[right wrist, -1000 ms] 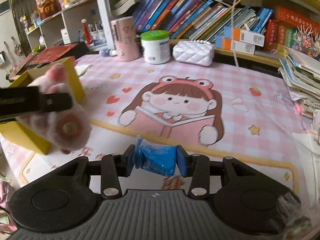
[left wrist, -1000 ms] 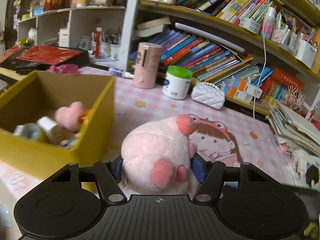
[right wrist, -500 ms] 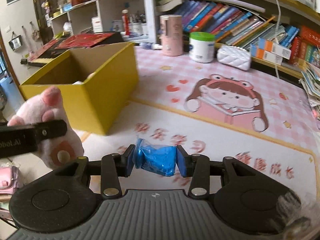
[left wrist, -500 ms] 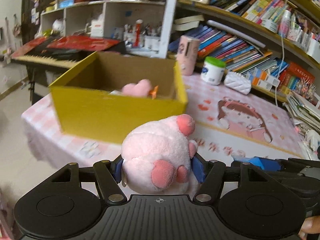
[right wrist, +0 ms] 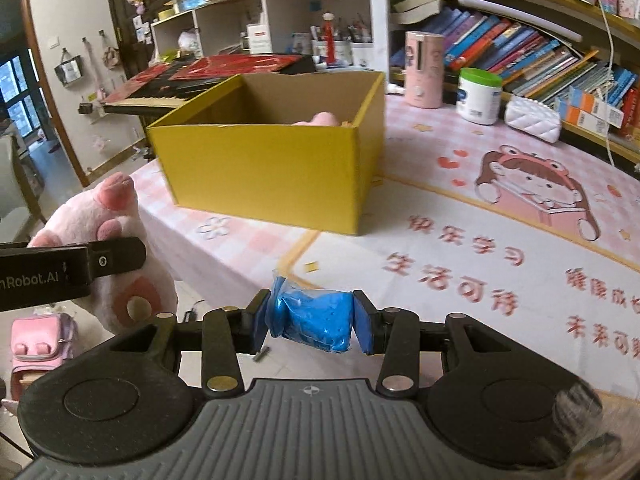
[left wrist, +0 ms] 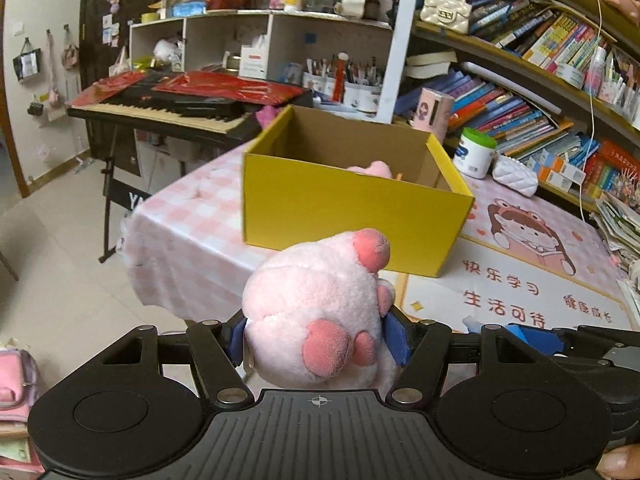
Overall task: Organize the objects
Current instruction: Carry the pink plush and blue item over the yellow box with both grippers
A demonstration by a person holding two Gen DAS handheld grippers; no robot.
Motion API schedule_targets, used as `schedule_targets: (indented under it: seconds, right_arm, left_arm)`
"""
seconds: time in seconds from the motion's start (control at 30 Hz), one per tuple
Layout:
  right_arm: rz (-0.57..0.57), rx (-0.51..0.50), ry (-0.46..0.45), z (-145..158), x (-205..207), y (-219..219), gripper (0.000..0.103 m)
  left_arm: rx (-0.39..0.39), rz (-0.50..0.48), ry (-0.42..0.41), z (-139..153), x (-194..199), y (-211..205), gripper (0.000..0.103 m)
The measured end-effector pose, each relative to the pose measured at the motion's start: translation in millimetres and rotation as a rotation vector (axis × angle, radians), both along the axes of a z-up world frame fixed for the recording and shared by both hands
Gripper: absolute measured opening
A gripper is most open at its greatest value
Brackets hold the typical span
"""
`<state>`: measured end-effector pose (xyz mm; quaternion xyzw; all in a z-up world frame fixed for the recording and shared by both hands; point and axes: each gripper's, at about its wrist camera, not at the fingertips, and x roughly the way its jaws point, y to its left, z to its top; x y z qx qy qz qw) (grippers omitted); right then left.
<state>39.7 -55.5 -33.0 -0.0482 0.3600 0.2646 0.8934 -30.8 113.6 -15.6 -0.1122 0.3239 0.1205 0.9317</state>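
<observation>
Both hands have drawn back from the table since a moment ago, so the yellow box (left wrist: 352, 208) that sat close on the left now stands well ahead of both tongs, seen whole. The left gripper (left wrist: 318, 340) is clamped on a pink plush paw (left wrist: 316, 312), its blue pads pressing into the fluff on either side, the paw's pink toes poking up toward the box. The right gripper (right wrist: 314, 318) is closed tight on a small blue packet (right wrist: 312, 316) in clear wrap, held above the near edge of the pink tablecloth (right wrist: 460, 248). From the right tongs, the plush paw hangs off to the left, past the table's corner. Inside the box, beyond both tongs, a pink soft toy (right wrist: 324, 119) peeks over the rim.
</observation>
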Motion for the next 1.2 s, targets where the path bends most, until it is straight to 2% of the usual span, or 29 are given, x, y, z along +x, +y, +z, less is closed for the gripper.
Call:
schedule_targets:
  seconds: [0.4,0.8,1.0,1.2]
  right_arm:
    - [0.008,-0.013,-0.034,11,-27,25,0.040]
    - [0.018,-0.028,-0.055,17,-25,33,0.040]
    - [0.022,-0.003,-0.113,27,-6,37,0.040]
    - [0.015,0.056,-0.195,54,40,44,0.040]
  left_arm:
    - [-0.007,-0.016,-0.045,7,-22,20,0.065]
    - [-0.022,-0.005,-0.082,12,-22,28,0.065]
    - [0.005,0.001,-0.131,26,0,33,0.065]
    - [0.047,0.029,-0.192,48,47,44,0.065]
